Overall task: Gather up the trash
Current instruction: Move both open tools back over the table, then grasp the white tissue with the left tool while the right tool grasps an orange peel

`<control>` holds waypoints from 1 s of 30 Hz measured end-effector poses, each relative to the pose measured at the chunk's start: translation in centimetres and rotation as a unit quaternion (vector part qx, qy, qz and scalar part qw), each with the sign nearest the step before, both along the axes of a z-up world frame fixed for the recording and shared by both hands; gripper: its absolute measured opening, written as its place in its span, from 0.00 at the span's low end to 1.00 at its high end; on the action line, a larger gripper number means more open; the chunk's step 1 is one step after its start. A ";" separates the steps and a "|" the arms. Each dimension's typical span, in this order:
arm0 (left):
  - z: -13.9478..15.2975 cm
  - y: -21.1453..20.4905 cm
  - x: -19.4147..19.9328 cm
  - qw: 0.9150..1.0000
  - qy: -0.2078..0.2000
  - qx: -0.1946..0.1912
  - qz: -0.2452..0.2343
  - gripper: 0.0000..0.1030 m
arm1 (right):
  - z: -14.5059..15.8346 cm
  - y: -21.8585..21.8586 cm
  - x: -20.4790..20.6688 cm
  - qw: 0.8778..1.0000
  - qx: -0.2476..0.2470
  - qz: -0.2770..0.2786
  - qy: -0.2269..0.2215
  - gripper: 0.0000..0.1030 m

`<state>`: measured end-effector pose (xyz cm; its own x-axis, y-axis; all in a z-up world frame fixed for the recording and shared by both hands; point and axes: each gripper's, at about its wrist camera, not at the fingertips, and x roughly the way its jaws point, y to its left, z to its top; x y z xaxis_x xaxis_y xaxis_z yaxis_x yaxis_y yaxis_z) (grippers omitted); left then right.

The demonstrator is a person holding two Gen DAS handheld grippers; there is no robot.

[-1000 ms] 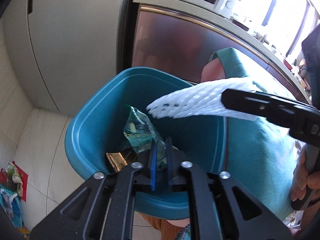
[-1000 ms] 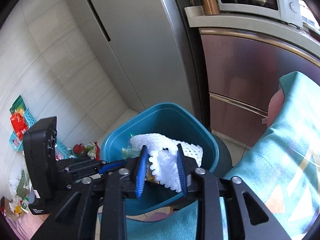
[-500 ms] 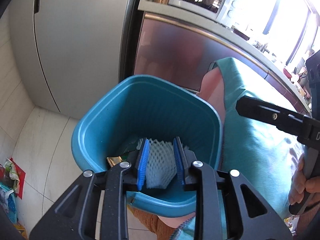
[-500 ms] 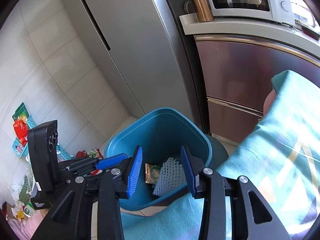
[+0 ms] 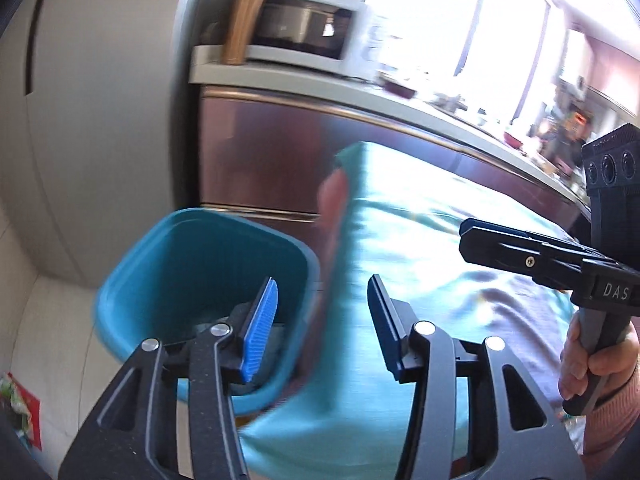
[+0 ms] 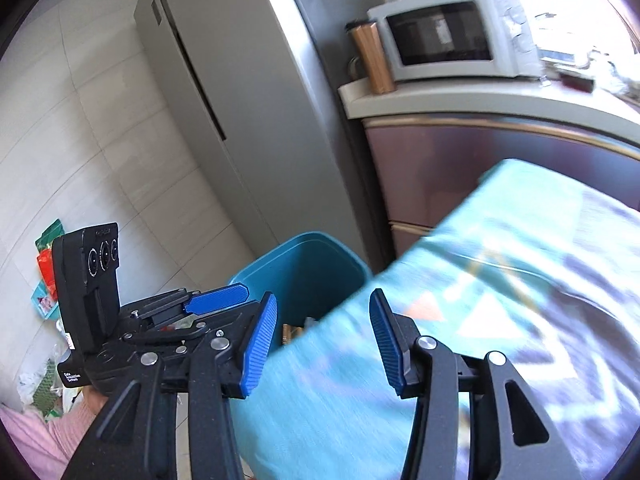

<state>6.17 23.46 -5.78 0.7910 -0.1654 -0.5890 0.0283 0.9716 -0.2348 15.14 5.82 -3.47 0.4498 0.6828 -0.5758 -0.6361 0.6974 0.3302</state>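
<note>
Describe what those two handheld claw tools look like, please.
Each claw, left and right, has a black angular metal frame with silver rivets and two ribbed bright-blue finger pads. The right tool's black handle carries white "DAS" lettering and a box with three round lenses. The hand gripping it wears a pink knit sleeve.

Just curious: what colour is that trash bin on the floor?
Teal blue; the trash bin shows best in the left wrist view.
</note>
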 end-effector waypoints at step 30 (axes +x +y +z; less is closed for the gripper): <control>-2.5 -33.8 1.9 0.926 0.073 -0.033 -0.369 0.52 | -1.6 -33.3 -10.4 0.937 -0.022 -0.347 -0.004 0.48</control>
